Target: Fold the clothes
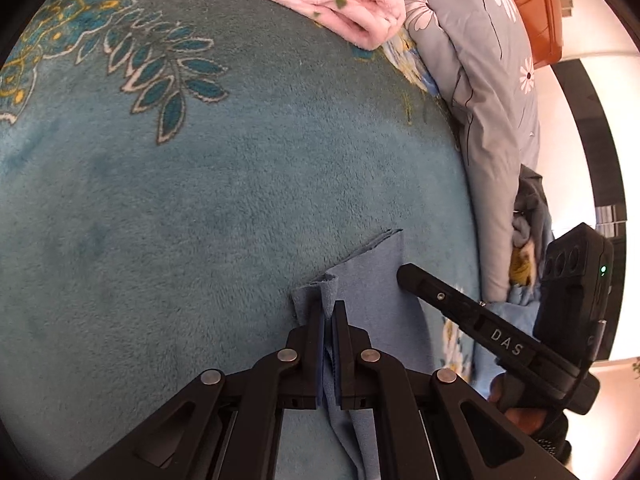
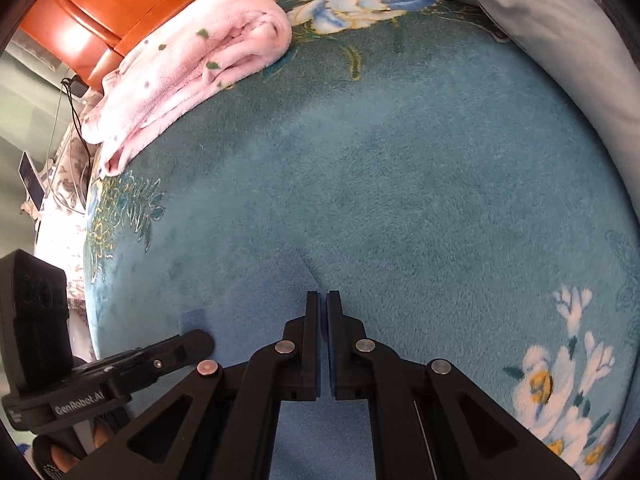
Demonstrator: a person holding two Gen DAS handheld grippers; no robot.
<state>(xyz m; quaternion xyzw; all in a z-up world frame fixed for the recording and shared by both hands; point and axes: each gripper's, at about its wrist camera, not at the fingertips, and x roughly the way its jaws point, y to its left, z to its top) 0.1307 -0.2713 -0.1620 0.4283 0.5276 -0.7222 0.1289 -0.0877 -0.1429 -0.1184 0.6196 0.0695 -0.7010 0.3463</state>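
A blue-grey cloth [image 1: 372, 264] lies on the teal plush bed cover [image 1: 200, 200]. My left gripper [image 1: 330, 312] is shut on a bunched edge of it, and the fabric sticks out past the fingertips and hangs down between the fingers. My right gripper [image 1: 404, 274] rests just right of that, its tip over the cloth's right edge. In the right wrist view, my right gripper [image 2: 324, 300] has its jaws nearly touching, with no fabric showing past the tips. Pale cloth [image 2: 296, 424] spreads beneath it, and the left gripper [image 2: 200, 340] sits at the lower left.
A folded pink blanket [image 2: 192, 68] lies at the far side of the bed by the wooden headboard [image 2: 120, 0]. A grey floral quilt [image 1: 480, 80] runs along the right, with a heap of clothes [image 1: 528, 232] beyond. A phone on a cable [image 2: 32, 180] sits off the bed's left edge.
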